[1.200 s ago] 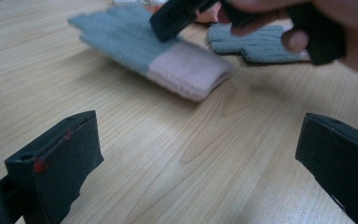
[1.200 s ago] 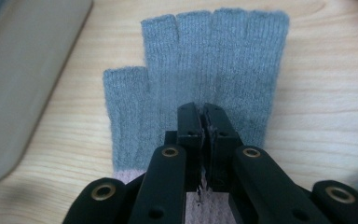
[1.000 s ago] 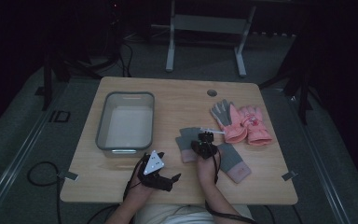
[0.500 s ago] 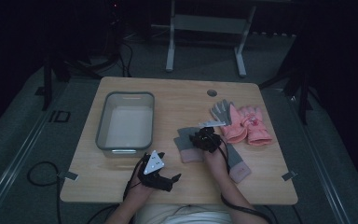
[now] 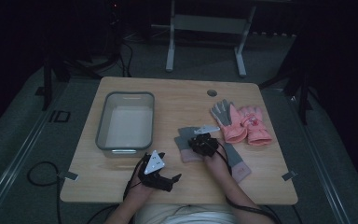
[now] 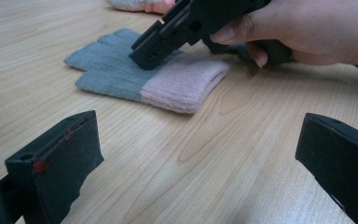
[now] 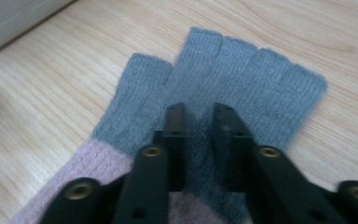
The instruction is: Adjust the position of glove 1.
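My right hand (image 5: 217,161) and its hand-held gripper cover the middle of the grey glove with a pink cuff (image 7: 242,88), so from above I cannot see much of its palm, and in the right gripper view the cuff runs off the bottom edge. A second grey glove (image 5: 235,161) lies partly under my right wrist, its pink cuff pointing to the near edge of the worktop (image 5: 177,93). The glove I am working on is knitted, grey over the short fingers and palm, pale pink at the cuff, lying flat near the middle of the worktop, a little toward the near edge. My right hand-held gripper (image 7: 198,114) rests its tips on the grey palm with the jaws drawn close, a narrow gap between them; whether they pinch the knit I cannot tell. My left hand-held gripper (image 5: 161,175) sits by the near edge with jaws wide apart, holding nothing. A pair of pink gloves with grey fingers (image 5: 240,122) lies toward the right edge. The clear plastic bin (image 5: 103,122) on the left side has nothing in it.
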The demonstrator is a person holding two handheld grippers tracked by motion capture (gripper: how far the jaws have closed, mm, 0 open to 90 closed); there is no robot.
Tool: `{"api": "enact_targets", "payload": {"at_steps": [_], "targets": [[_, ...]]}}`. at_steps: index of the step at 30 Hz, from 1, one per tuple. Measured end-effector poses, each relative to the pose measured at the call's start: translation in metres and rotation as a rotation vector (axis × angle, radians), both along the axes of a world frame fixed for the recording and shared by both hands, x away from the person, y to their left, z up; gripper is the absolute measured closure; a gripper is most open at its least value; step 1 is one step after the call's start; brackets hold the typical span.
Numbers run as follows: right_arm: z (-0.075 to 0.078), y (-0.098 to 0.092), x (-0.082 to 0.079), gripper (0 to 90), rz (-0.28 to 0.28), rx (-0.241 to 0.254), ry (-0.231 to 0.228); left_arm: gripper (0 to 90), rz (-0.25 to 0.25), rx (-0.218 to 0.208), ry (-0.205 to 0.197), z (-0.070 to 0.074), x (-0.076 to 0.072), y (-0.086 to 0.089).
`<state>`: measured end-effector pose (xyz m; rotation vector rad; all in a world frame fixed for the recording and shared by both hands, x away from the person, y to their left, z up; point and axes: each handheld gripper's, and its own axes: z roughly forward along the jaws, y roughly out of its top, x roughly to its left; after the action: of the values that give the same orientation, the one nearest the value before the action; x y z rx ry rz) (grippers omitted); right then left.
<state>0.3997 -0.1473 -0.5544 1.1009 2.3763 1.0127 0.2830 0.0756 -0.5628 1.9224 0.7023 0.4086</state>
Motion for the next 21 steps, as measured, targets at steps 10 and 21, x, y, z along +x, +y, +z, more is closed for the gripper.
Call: {"api": "enact_targets", "payload": {"at_steps": [10, 21], "targets": [[0.024, 0.006, -0.008, 86.4, -0.174, 0.099, -0.008, 0.0, -0.001, -0.004, 0.001, 0.0, 0.0, 0.0], [0.0, 0.011, -0.009, 85.2, -0.249, 0.092, 0.058, 0.0, -0.004, 0.001, -0.003, 0.0, 0.0, 0.0]]}}
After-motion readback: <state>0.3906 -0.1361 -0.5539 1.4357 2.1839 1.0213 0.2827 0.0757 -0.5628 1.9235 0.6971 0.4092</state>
